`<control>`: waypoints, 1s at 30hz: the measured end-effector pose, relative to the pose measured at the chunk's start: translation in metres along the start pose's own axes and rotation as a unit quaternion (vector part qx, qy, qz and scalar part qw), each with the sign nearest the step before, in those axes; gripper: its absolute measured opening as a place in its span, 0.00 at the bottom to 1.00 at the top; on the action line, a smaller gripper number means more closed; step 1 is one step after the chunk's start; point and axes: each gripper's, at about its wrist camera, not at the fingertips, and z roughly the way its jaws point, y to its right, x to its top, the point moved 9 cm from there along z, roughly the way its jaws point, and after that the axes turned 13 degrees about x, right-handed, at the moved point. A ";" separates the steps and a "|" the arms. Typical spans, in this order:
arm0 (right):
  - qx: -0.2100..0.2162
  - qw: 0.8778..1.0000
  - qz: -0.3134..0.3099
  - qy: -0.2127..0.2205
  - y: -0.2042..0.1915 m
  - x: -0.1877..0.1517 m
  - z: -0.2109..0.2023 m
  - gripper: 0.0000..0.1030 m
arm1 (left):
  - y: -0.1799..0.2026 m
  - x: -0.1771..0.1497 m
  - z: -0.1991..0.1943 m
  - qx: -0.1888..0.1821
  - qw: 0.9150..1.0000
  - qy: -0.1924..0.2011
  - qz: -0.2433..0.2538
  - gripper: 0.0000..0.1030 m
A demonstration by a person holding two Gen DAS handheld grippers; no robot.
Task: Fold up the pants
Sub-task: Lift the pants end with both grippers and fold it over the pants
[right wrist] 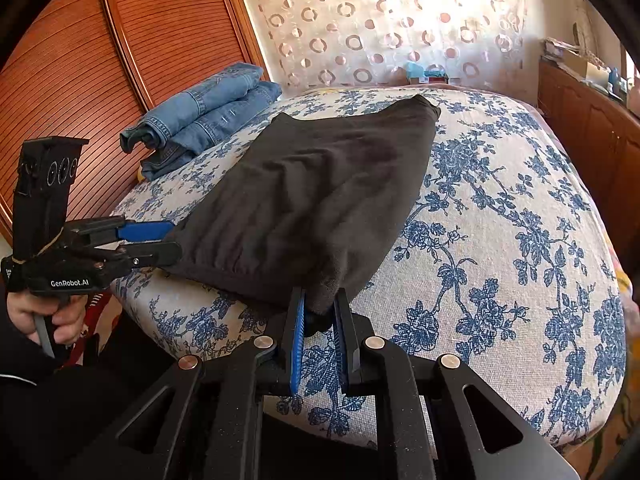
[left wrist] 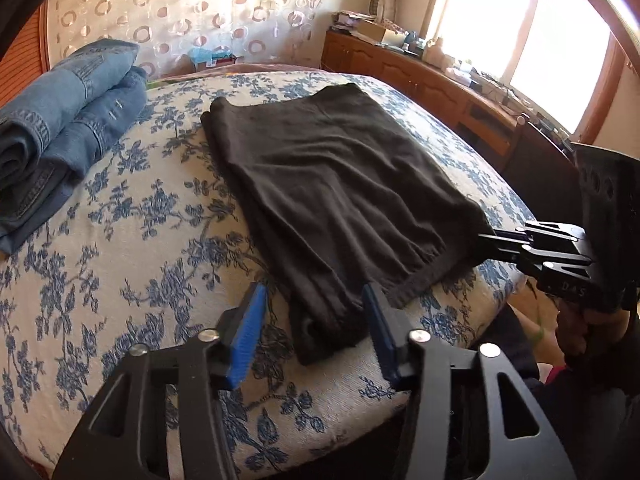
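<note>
Black pants (left wrist: pixel 332 184) folded flat on floral bedspread (left wrist: pixel 132 240), both grippers at near edge.
Folded jeans (left wrist: pixel 60 120) far left; left gripper (left wrist: pixel 316 312) jaws spread, straddling the pants' near corner, not pressing it; right gripper (right wrist: pixel 320 308) jaws pinching the pants' other near corner; wooden cabinet (left wrist: pixel 420 76) at right.

A bed under a cream bedspread (left wrist: pixel 152 240) printed with blue flowers fills the space ahead of the tongs. On it, well ahead and off to the left of both tongs, lies a stack of folded blue jeans (left wrist: pixel 68 120), one pair partly rolled. Behind the bed hangs a sheer curtain (right wrist: pixel 380 20) with a ring pattern. Slatted wooden doors (right wrist: pixel 120 60) stand to the left. A wooden cabinet (left wrist: pixel 420 76) cluttered with small items runs along the right, below a bright window (left wrist: pixel 520 32).
</note>
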 end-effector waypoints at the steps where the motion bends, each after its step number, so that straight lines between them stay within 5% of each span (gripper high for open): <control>1: -0.001 1.000 -0.001 0.000 0.000 0.000 0.000 0.13 | 0.001 -0.003 0.000 -0.003 1.000 -0.004 0.000 0.40; 10: 0.011 1.000 -0.004 0.006 -0.006 0.003 -0.003 0.13 | 0.003 -0.014 -0.013 -0.014 1.000 0.008 -0.005 0.13; 30: -0.012 0.997 -0.023 0.070 0.004 0.084 -0.008 0.13 | -0.020 0.087 -0.011 -0.005 0.997 0.077 -0.029 0.12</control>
